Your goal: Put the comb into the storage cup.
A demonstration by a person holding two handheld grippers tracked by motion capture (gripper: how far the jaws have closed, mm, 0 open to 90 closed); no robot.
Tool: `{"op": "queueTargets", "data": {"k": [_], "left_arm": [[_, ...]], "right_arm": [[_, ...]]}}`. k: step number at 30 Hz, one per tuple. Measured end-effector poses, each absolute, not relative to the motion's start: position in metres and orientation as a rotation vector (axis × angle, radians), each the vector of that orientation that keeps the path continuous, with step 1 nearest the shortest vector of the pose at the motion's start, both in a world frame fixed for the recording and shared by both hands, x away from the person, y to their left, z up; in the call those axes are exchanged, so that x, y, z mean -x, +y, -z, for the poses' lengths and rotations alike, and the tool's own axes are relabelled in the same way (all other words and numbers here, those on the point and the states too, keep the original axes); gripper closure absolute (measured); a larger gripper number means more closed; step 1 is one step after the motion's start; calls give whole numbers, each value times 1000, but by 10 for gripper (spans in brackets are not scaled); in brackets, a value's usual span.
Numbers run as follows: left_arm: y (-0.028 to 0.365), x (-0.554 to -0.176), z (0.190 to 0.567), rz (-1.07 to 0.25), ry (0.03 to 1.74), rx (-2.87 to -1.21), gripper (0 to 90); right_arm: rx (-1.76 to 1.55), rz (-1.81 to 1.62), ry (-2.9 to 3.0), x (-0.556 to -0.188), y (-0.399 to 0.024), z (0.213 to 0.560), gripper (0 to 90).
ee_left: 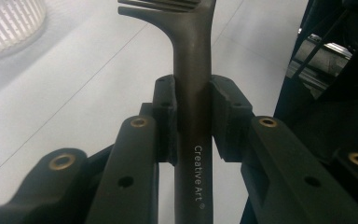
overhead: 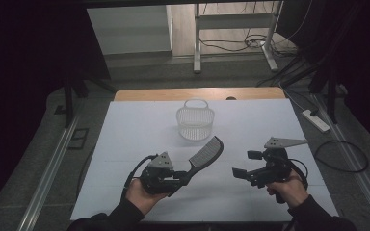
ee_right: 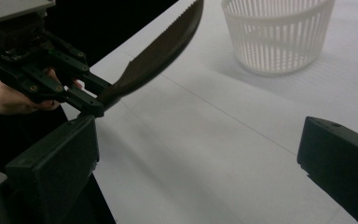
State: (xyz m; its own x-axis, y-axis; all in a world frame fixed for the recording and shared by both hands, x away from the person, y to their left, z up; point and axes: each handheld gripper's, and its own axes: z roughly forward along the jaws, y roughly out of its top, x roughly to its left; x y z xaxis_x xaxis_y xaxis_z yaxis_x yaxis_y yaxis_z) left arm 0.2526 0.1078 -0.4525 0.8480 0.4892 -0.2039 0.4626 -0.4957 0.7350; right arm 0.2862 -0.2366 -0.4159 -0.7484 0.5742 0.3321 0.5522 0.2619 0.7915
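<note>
left gripper (overhead: pixel 185 174): lower left of centre in the high view, clenched on the handle of the dark plastic comb (overhead: pixel 205 153).
comb: lifted off the white counter (overhead: pixel 139 144), toothed head slanting toward upper right.
right gripper (overhead: pixel 244 166): lower right, released, jaws wide apart, nothing between them.
white slatted plastic basket (overhead: pixel 195 121): upper centre, well apart from comb.

The right gripper (ee_right: pixel 200 158) has its jaws spread wide, one at lower left and one at lower right, with bare table (ee_right: pixel 223 154) between them. Left of the basket (ee_right: pixel 279 35), well apart from it, the left gripper (ee_right: pixel 95 100) clamps the comb (ee_right: pixel 161 51) by its handle; the comb slants up toward the basket, clear of the table. A hand (ee_right: pixel 14 95) holds that gripper.
</note>
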Motion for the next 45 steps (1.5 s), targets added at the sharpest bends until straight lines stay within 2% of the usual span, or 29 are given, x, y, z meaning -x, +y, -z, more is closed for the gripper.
{"op": "queueTargets", "data": {"k": [45], "left_arm": [[104,-250,451,-64,627,-2131,724]], "right_arm": [[-1121,-1398,2688,-314,-166,411,0]]}}
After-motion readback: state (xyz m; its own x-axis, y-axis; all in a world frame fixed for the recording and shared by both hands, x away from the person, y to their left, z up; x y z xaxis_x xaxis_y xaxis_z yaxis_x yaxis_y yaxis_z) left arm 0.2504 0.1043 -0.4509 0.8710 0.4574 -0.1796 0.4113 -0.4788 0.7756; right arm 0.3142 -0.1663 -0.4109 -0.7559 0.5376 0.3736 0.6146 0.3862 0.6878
